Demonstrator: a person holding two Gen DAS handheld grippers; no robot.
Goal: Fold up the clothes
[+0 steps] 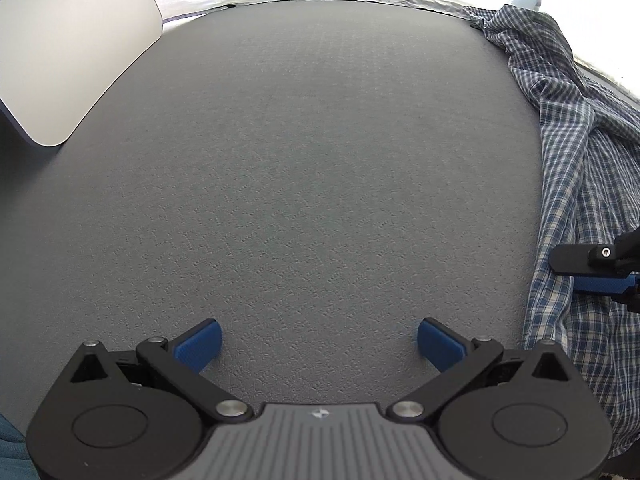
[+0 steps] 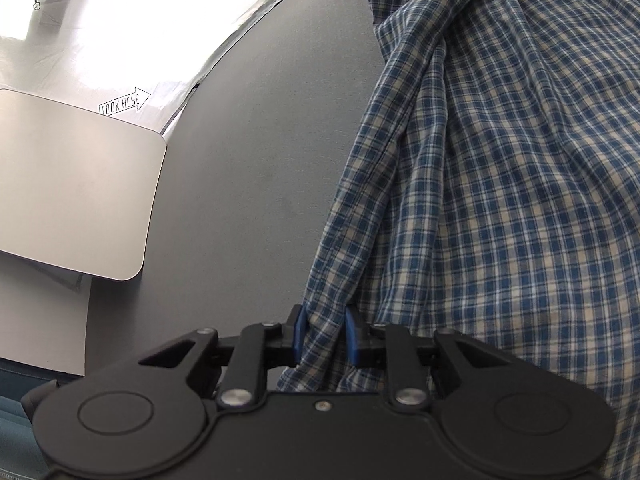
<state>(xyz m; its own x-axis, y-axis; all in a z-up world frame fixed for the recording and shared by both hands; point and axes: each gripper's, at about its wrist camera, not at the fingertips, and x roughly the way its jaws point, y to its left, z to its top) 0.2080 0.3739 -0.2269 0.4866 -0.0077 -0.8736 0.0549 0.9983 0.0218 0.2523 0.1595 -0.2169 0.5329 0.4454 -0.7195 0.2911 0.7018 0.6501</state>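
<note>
Right gripper (image 2: 325, 336): blue pads pinched a bunched fold at the near left edge of the plaid shirt (image 2: 500, 184), presumably to drag it onto open mat for spreading. Cloth ran from the jaws toward 12 and 2 o'clock, crumpled, unfolded. Left gripper (image 1: 319, 344): jaws wide apart, nothing between them, hovering over bare grey mat (image 1: 312, 152), probably waiting for a second corner. From it, the shirt lay at 2–3 o'clock, apart. A silver board (image 1: 68, 48) sat at 10 o'clock.
</note>
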